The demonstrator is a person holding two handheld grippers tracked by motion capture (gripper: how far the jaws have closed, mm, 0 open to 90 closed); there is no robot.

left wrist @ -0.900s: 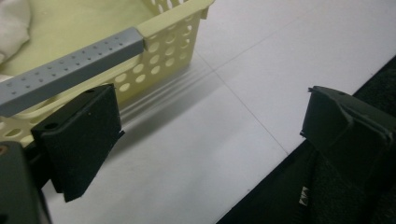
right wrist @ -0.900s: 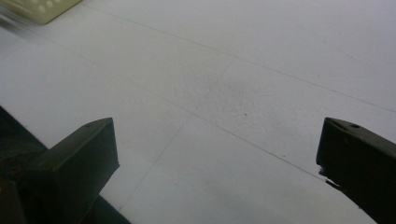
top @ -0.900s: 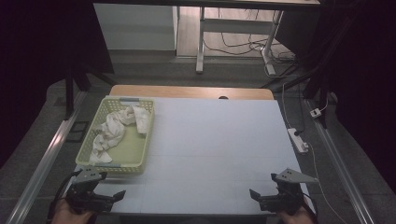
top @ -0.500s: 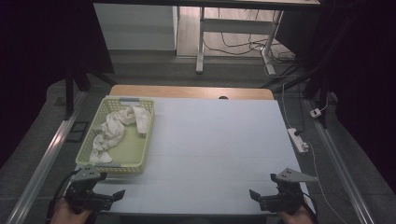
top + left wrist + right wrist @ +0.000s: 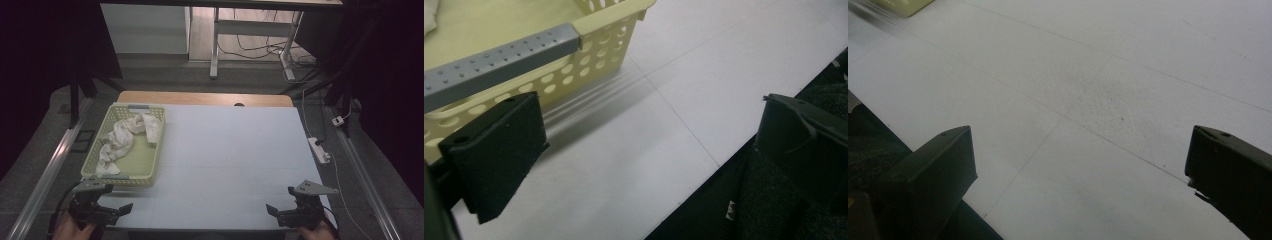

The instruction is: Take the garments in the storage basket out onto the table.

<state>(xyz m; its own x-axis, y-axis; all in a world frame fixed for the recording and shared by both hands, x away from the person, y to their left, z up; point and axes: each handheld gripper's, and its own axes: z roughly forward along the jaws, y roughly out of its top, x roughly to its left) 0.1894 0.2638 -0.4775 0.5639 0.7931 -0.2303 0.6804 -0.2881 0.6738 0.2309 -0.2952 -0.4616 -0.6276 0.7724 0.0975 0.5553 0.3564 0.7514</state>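
White table top (image 5: pixel 230 150), faint seam lines crossing. Wooden strip (image 5: pixel 200 98) along far edge, touching. White power strip (image 5: pixel 319 150) on grey floor just beside right edge, thin cord trailing toward near side. Metal rail (image 5: pixel 47 175) on floor at left, running alongside. Beyond, well apart: white desk frame (image 5: pixel 215 45), loose cables (image 5: pixel 255 47) beneath.

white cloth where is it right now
In the high view the white cloth lies inside the yellow basket on the table's left side, ahead of the left gripper.
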